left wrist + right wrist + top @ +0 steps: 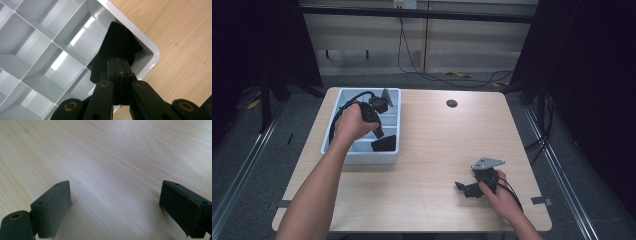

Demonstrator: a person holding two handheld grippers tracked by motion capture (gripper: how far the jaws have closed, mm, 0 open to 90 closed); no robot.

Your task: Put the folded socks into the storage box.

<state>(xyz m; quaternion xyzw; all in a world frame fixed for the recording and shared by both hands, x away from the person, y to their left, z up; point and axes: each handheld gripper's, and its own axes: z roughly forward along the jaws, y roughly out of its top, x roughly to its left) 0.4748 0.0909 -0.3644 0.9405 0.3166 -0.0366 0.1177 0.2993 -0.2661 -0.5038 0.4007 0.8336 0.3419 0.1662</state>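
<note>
A black, cloth-like piece [117, 42] lies in the corner compartment of the light blue divided tray [150, 56], at its near right end [383, 144]. My left gripper [120, 65] hangs over that compartment with its jaws pressed together on the upper edge of the black piece; from above, a hand holds this gripper [377, 131] over the tray [362, 159]. My right gripper [460, 186] rests low over the bare wood at the front right. Its jaws stand wide apart with nothing between them [115, 202].
The tray's other compartments [37, 42] look empty. A round cable hole [451, 103] sits in the tabletop at the back. Bare wood stretches between the tray and the right gripper. Cables trail on the floor behind the table.
</note>
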